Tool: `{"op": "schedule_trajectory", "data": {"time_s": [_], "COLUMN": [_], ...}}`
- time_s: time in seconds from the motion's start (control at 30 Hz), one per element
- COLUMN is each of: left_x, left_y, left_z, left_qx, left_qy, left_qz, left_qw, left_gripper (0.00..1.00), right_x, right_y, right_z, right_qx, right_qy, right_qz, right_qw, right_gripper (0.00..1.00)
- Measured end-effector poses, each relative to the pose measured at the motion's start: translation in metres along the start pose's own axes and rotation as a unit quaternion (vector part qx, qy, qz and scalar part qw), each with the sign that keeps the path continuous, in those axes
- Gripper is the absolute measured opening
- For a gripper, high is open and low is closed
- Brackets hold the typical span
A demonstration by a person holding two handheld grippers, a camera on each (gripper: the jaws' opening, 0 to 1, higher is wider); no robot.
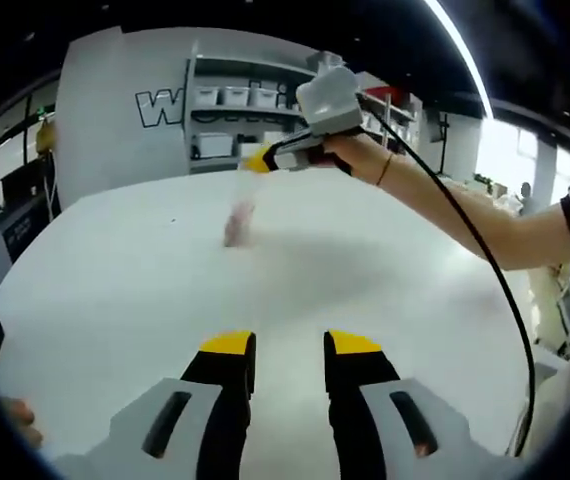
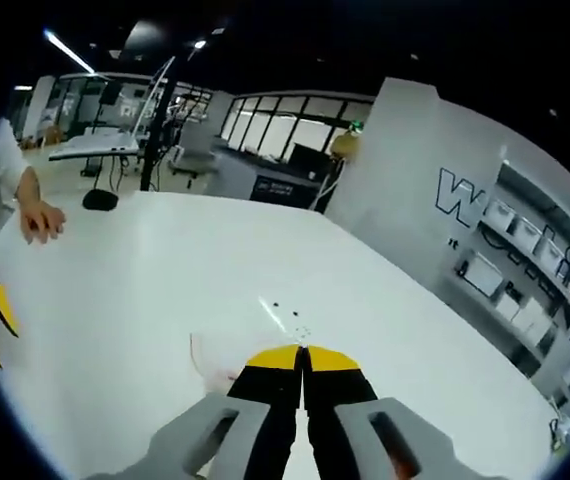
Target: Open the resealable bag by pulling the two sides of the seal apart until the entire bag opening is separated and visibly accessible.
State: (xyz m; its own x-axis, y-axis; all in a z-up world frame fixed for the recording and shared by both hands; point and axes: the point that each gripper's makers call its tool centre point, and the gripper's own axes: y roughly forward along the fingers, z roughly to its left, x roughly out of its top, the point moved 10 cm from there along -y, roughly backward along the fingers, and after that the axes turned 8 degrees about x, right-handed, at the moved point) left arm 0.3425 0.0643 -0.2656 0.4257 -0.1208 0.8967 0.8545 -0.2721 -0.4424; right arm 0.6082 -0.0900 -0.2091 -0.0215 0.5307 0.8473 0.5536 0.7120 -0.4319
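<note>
**A:** While the right gripper [image 1: 258,160] hangs above the far half of the white table [image 1: 115,290], what hangs under it?

**B:** In the left gripper view, a small clear bag [image 1: 239,223] hangs from its yellow tips, limp and blurred, with something pinkish inside. Its lower end is close to the tabletop; whether it touches cannot be told. A bare forearm with a thin wristband reaches in from the right, and a black cable [image 1: 485,260] loops down from the grey gripper body.

**A:** And from the right gripper view?

**B:** The right gripper's [image 2: 302,352] yellow-capped black jaws are pressed together, with a glossy, creased edge of the bag [image 2: 215,365] showing just to their left. So they are clamped on the bag, near its top.

**A:** How does the left gripper [image 1: 290,345] stand?

**B:** Its two jaws are apart with a plain gap between them, nothing in it, low over the near side of the table and well apart from the bag. The pads are matte black with yellow tips, set in smooth grey shells.

**A:** Anything behind?

**B:** A grey wall with large letters and shelves [image 1: 230,125] of pale bins. The tabletop is smooth and matte.
</note>
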Motion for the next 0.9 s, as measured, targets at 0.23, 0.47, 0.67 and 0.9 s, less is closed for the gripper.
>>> {"op": "schedule_trajectory", "data": {"time_s": [0.23, 0.47, 0.67, 0.9], "left_x": [-0.002, -0.003, -0.005, -0.006], "left_y": [0.001, 0.002, 0.002, 0.003], "left_z": [0.0, 0.0, 0.0, -0.001], "left_qx": [-0.001, -0.001, -0.003, -0.005], "left_qy": [-0.001, -0.001, -0.001, -0.001], "left_qz": [0.002, 0.004, 0.004, 0.007], "left_qw": [1.0, 1.0, 1.0, 1.0], "left_gripper": [0.28, 0.28, 0.29, 0.29], "right_x": [-0.007, -0.014, -0.022, -0.031], "right_y": [-0.002, -0.006, -0.013, -0.022], "right_z": [0.001, 0.003, 0.012, 0.027], "right_qx": [0.009, 0.01, 0.025, 0.059], "right_qy": [0.003, 0.004, -0.002, 0.02], "right_qz": [0.006, 0.012, 0.026, 0.036], "right_qw": [0.9999, 0.9999, 0.9994, 0.9974], "right_gripper": [0.0, 0.0, 0.0, 0.0]}}
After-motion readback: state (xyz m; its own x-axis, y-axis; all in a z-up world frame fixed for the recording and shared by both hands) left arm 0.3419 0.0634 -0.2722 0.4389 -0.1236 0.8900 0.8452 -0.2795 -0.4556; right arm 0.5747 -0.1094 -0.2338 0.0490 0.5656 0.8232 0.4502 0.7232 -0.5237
